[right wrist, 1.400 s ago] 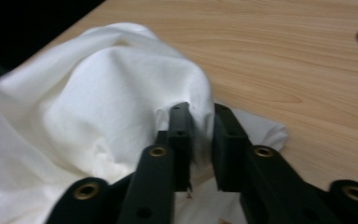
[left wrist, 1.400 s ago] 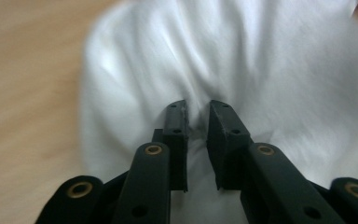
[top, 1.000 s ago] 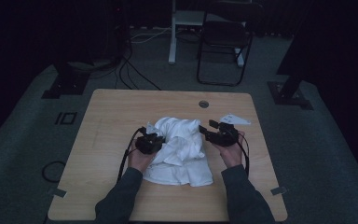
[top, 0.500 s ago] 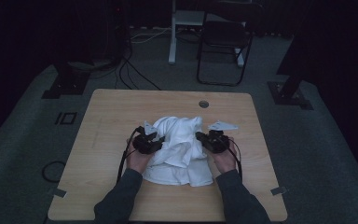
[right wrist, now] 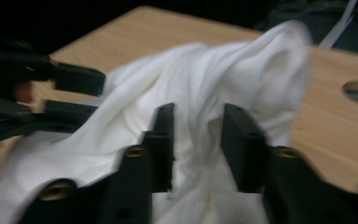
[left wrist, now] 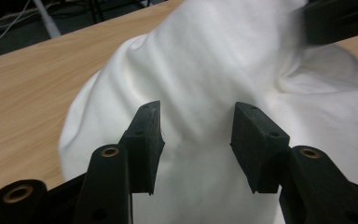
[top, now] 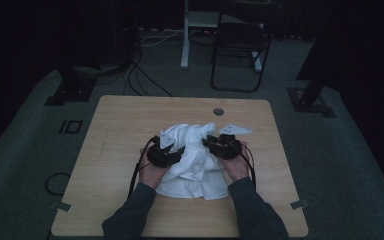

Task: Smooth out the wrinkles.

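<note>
Both grippers' fingers [right wrist: 165, 140] astride white cloth [top: 192, 160]

We can read no text, label, brand, number or sign anywhere in these pictures. The white cloth [top: 192, 160] bears no print that we can make out, the wooden table [top: 120, 130] carries no marking, and the black jaws in both gripper views are plain. The high view is dim, so small lettering on the dark gear at the back of the room may be there, but we cannot tell.
</note>
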Demonstrator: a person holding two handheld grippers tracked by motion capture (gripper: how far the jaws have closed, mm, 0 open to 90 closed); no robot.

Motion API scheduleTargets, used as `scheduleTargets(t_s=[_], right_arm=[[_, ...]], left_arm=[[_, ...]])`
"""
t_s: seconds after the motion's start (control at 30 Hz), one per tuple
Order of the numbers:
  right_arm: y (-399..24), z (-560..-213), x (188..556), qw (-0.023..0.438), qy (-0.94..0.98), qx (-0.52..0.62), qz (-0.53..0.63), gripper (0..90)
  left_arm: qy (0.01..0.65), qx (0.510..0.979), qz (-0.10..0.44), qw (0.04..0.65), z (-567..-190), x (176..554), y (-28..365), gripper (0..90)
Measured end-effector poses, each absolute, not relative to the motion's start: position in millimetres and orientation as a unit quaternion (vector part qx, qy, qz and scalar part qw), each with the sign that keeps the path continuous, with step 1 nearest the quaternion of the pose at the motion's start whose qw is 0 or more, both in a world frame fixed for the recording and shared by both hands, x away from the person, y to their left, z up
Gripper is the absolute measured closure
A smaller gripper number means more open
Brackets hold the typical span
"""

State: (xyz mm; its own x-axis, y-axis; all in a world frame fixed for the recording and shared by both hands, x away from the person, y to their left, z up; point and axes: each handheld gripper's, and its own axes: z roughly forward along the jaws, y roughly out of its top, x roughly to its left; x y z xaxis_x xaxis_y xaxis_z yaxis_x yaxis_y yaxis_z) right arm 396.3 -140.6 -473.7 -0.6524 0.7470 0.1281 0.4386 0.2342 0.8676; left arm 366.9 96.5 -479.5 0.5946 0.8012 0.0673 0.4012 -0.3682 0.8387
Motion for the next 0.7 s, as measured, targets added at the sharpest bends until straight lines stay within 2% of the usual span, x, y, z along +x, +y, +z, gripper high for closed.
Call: scheduleTargets(t_s=[0.03,0.17,0.27,0.33,0.43,0.5,0.7], right_arm=[[-144.4,-472.1,394.2,0.163,0.762,0.389,0.491,88.6],[-174.4,-465.1,384.2,0.156,0.724,0.408,0.534,89.0],[-187.3,-471.4,383.0,0.137,0.715,0.418,0.543,88.8],[-195.2,-494.2,387.2,0.122,0.730,0.446,0.502,89.3],[-195.4,-511.5,396.3,0.112,0.739,0.469,0.472,89.6],[-187.9,-531.0,415.1,0.102,0.750,0.490,0.432,89.7],[-170.6,-542.8,436.1,0.108,0.764,0.501,0.393,89.7]], left_arm=[[0.382,0.792,0.237,0.412,-480.7,368.2,97.4,51.6],[0.388,0.798,0.230,0.401,-487.1,370.6,98.1,49.7],[0.393,0.797,0.223,0.401,-490.4,371.2,97.1,49.8],[0.396,0.802,0.221,0.388,-496.8,373.0,93.6,50.2],[0.395,0.803,0.220,0.388,-499.2,372.1,90.5,49.6],[0.390,0.802,0.228,0.392,-497.8,367.9,85.5,48.5],[0.355,0.803,0.224,0.424,-492.2,355.4,76.6,48.8]])
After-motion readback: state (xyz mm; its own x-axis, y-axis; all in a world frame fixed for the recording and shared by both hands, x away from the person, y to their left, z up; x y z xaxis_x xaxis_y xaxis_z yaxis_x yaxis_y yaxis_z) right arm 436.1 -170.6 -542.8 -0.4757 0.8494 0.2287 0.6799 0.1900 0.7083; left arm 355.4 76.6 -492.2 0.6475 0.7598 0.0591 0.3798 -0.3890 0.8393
